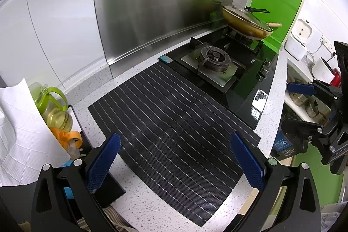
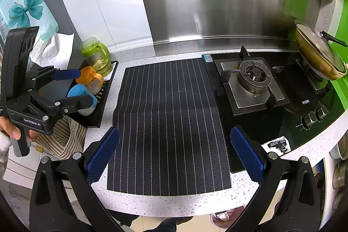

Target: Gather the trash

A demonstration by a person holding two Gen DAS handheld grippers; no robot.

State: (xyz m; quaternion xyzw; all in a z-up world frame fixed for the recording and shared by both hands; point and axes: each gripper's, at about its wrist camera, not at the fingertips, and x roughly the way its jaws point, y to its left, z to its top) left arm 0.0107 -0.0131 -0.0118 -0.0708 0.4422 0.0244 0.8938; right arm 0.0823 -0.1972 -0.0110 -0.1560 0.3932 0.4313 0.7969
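Note:
A black mat with thin white stripes (image 2: 169,123) lies on the speckled white counter (image 2: 165,203) and nothing rests on it. I see no loose trash on the counter. My left gripper (image 1: 176,160) hovers open over the mat's near left part, with nothing between its blue pads. My right gripper (image 2: 175,154) hangs open above the mat's front half, also holding nothing. Each gripper shows in the other's view: the left gripper (image 2: 71,88) over the black tray, the right gripper (image 1: 298,108) past the counter's right edge. A blue bin with a recycling mark (image 1: 282,144) stands below that edge.
A black tray (image 2: 107,88) at the left holds a green-lidded glass jug (image 2: 97,55) and orange and blue cups. White paper towel (image 1: 19,134) hangs beside it. A gas hob (image 2: 254,79) lies right of the mat, with a lidded pan (image 2: 319,55) on its far burner.

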